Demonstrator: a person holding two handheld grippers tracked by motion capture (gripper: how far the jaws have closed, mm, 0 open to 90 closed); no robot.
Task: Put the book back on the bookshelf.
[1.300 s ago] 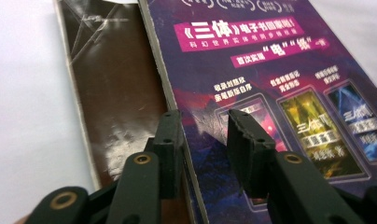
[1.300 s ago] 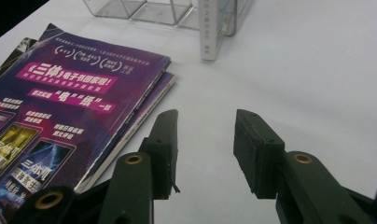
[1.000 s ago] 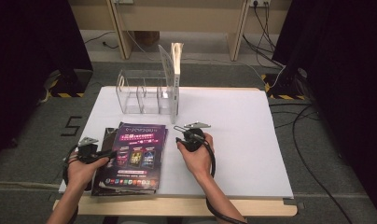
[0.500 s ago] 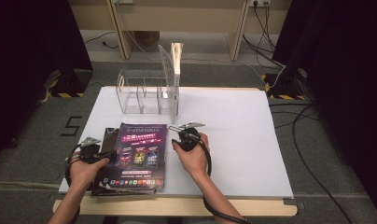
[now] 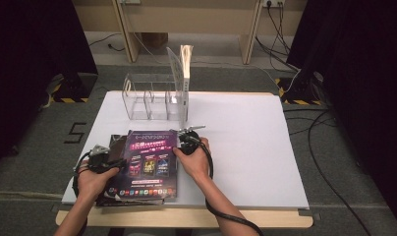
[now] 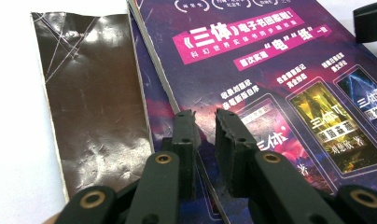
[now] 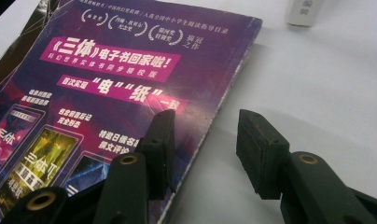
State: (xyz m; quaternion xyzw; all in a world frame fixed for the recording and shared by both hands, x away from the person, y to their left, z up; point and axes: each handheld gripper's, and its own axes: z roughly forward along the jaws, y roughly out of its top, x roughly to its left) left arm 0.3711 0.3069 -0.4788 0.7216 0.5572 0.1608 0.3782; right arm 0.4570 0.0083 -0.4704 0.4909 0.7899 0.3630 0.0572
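- A purple magazine (image 5: pixel 150 160) lies face up on top of a small stack at the near left of the white table (image 5: pixel 245 147), its cover printed with white Chinese lettering.
- The left gripper (image 6: pixel 205 122) sits at the magazine's left edge; its jaws have just been opening a little and stand narrowly apart, straddling the cover's edge, and I cannot tell whether the pads press on it.
- Beside that edge, a dark brown glossy cover (image 6: pixel 95 98) of a lower book sticks out.
- The right gripper (image 7: pixel 203 140) is at the magazine's right edge, jaws wide and just opening further, one over the cover, the other over bare table.
- A clear acrylic rack (image 5: pixel 155 98) stands well behind, holding one upright white book (image 5: pixel 185 78).
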